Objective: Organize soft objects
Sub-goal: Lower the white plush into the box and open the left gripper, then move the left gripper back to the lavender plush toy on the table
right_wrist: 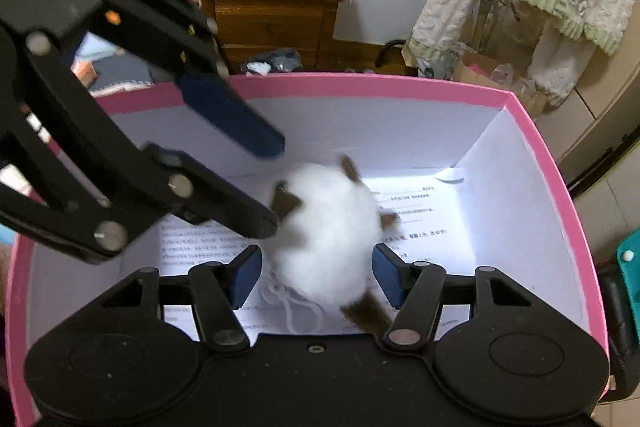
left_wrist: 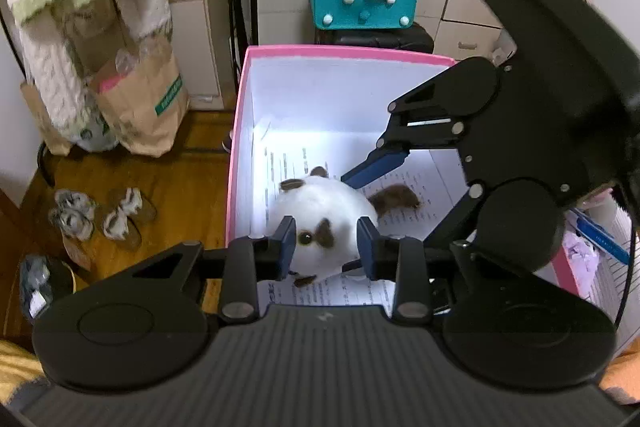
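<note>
Your left gripper [left_wrist: 327, 243] is narrowing onto the plush toy's [left_wrist: 324, 211] head inside the pink box [left_wrist: 236, 155] — its body is stretching toward your right gripper [right_wrist: 316, 275], half open

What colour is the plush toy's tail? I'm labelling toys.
Brown, on a white plush toy; the left wrist view shows it best.

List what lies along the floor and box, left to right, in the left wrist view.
Slippers → paper bag → pink box wall → plush toy → right gripper.
</note>
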